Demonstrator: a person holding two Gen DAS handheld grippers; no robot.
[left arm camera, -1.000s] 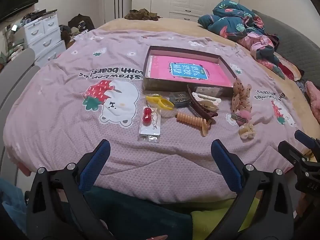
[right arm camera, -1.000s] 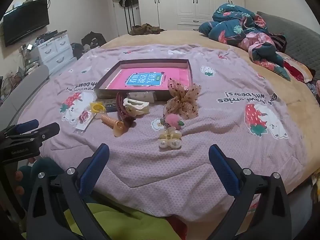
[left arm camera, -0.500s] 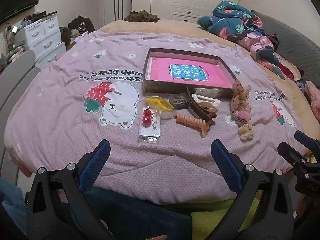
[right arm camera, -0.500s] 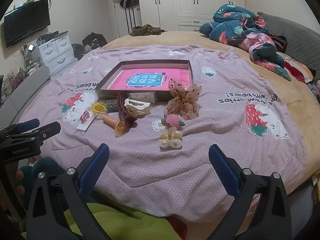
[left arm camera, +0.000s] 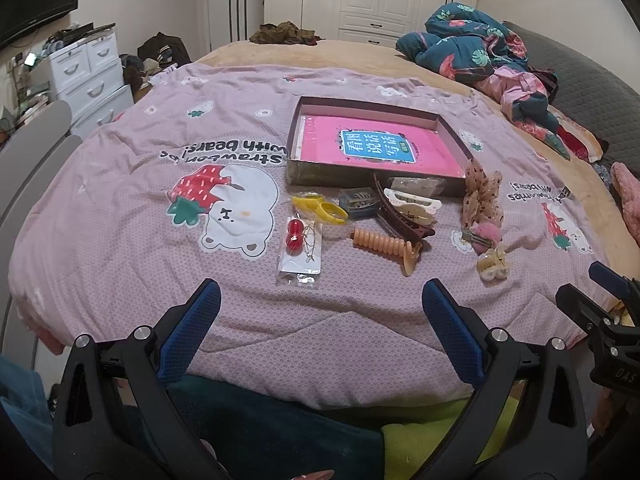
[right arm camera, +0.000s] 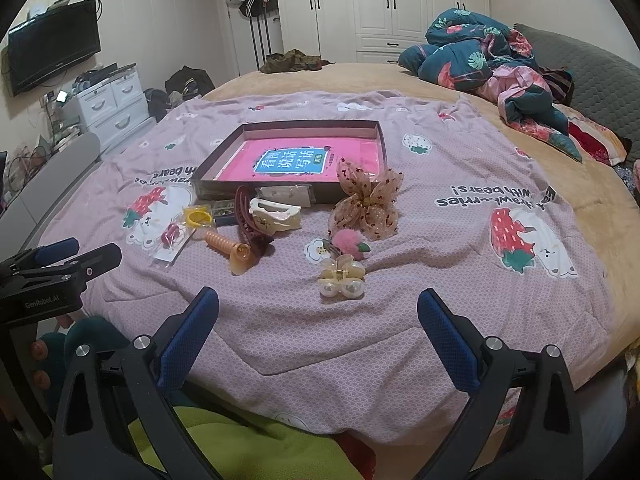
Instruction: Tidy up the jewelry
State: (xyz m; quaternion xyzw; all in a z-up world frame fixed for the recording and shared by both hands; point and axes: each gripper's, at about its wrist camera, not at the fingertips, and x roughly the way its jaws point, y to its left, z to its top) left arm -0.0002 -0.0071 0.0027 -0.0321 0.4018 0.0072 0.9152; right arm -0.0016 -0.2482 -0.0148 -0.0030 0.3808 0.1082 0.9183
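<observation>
Hair clips [left arm camera: 400,216] scattered before shallow box [left arm camera: 376,178] on pink quilt [left arm camera: 120,184], both grippers' jaws apart, empty

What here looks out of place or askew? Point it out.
Nothing looks damaged or spilled. The hair accessories lie loose on the quilt in front of the tray, none inside it. The dark red claw clip lies overlapping the cream clip. The left gripper and right gripper are open and empty.

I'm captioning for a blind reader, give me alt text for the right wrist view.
Open right gripper hovers over a pink bedspread strewn with hair accessories, a pearl claw clip nearest, before a shallow box holding a pink book.
</observation>
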